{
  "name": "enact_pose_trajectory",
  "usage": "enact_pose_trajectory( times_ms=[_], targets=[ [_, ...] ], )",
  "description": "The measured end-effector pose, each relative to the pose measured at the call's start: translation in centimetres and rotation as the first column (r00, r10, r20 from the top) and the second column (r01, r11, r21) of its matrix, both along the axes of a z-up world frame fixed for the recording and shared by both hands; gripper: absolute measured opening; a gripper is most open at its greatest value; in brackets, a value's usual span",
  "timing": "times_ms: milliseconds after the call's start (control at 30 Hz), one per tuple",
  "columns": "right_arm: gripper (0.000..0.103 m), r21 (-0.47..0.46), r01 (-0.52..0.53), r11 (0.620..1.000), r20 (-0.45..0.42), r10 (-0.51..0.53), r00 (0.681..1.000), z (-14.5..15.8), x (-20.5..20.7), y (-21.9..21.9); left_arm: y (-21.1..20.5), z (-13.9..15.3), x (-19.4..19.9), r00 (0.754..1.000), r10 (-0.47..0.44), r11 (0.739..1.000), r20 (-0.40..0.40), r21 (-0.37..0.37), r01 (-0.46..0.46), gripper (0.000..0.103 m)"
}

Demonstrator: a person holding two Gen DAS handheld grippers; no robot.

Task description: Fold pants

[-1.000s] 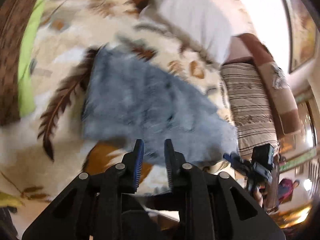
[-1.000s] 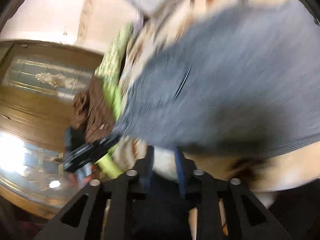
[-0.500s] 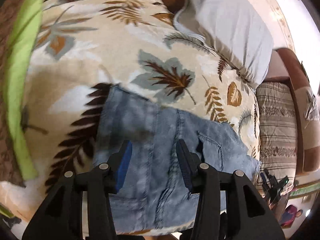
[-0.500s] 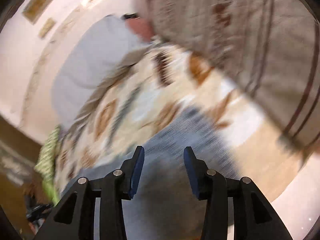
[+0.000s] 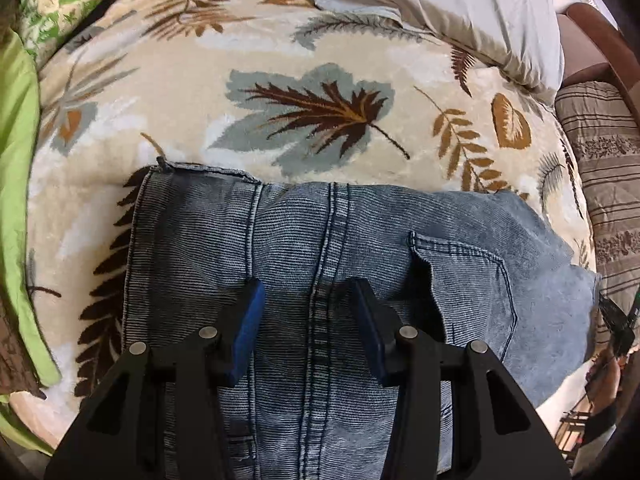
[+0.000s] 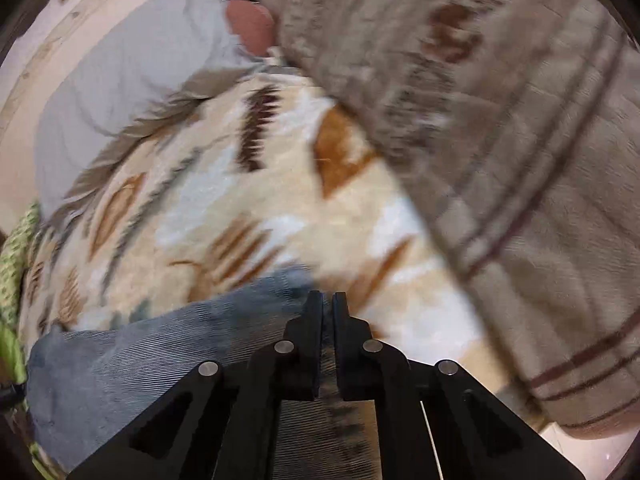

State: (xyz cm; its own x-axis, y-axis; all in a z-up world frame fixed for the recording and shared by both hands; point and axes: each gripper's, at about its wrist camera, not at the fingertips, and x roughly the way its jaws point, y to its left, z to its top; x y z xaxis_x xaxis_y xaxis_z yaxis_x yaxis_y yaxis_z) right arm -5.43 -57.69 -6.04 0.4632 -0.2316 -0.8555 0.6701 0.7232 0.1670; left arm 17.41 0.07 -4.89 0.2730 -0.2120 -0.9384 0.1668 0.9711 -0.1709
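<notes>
We see the blue denim pants [image 5: 332, 264] lying spread across a cream leaf-patterned blanket [image 5: 312, 80] on the bed, with one back pocket [image 5: 464, 280] showing on the right of the left wrist view and a hem edge toward the upper left. Our left gripper [image 5: 306, 308] points steeply down over the centre seam with its blue-padded jaws standing partly apart, the denim below and between them, and we cannot tell whether the pads touch it. Our right gripper [image 6: 327, 312] sits at the pants' edge near the striped brown quilt [image 6: 500, 120]; its jaws have just been closing and now stand all but together, and whether denim is pinched between them we cannot tell through the blur. A grey pillow [image 5: 452, 4] lies beyond the blanket.
</notes>
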Motion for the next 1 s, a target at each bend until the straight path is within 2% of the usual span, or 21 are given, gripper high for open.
enact_pose_trajectory(
  times_ms=[100, 133, 167, 233, 300, 333, 400, 500, 633, 733, 867, 1000],
  targets=[
    [0.007, 0.072, 0.010, 0.997, 0.120, -0.019, 0.993, 1.5, -2.4, 0.0, -0.5, 1.1, -1.1, 1.000, -0.018, 1.000, 0.016, 0.010, 0.018, 0.044],
    [0.008, 0.097, -0.017, 0.995, 0.182, -0.001, 0.983, 2.4, -3.6, 0.6, -0.6, 1.6, -1.7, 0.999, -0.031, 1.000, 0.032, 0.008, 0.030, 0.044],
    [0.012, 0.114, -0.039, 0.993, 0.209, 0.014, 0.978, 2.9, -4.4, 1.1, -0.8, 2.2, -2.4, 0.998, -0.042, 0.999, 0.050, 0.008, 0.041, 0.044],
    [0.044, 0.123, -0.083, 0.989, 0.226, 0.053, 0.973, 3.9, -6.4, 2.8, -1.4, 3.3, -3.8, 0.995, -0.063, 0.998, 0.083, -0.006, 0.064, 0.045],
    [0.060, 0.123, -0.107, 0.987, 0.232, 0.076, 0.970, 4.1, -8.2, 4.0, -2.6, 4.3, -5.1, 0.991, -0.090, 0.995, 0.103, -0.030, 0.094, 0.052],
    [0.064, 0.129, -0.112, 0.985, 0.234, 0.080, 0.969, 3.9, -9.2, 4.6, -3.4, 4.6, -5.6, 0.988, -0.110, 0.993, 0.106, -0.038, 0.114, 0.056],
    [0.065, 0.167, -0.105, 0.980, 0.236, 0.064, 0.970, 3.3, -11.2, 5.4, -5.6, 5.1, -6.6, 0.981, -0.166, 0.984, 0.098, -0.042, 0.171, 0.058],
    [0.066, 0.231, -0.077, 0.970, 0.243, 0.019, 0.970, 1.9, -13.6, 6.0, -9.3, 5.7, -8.1, 0.960, -0.265, 0.964, 0.090, -0.009, 0.267, 0.064],
    [0.071, 0.290, -0.059, 0.955, 0.245, -0.014, 0.969, 0.3, -15.7, 6.4, -13.5, 6.2, -9.6, 0.936, -0.343, 0.939, 0.085, 0.001, 0.344, 0.068],
    [0.072, 0.316, -0.048, 0.948, 0.247, -0.034, 0.968, -0.3, -16.7, 6.4, -16.2, 6.4, -10.7, 0.917, -0.394, 0.919, 0.068, 0.009, 0.395, 0.068],
    [0.076, 0.330, -0.029, 0.944, 0.259, -0.061, 0.964, -1.0, -17.6, 6.1, -19.6, 6.6, -12.0, 0.886, -0.460, 0.888, 0.058, 0.062, 0.457, 0.069],
    [0.076, 0.356, -0.020, 0.934, 0.285, -0.089, 0.954, -1.6, -18.3, 5.5, -23.2, 6.8, -12.6, 0.847, -0.530, 0.845, 0.037, 0.102, 0.525, 0.069]
  ],
)
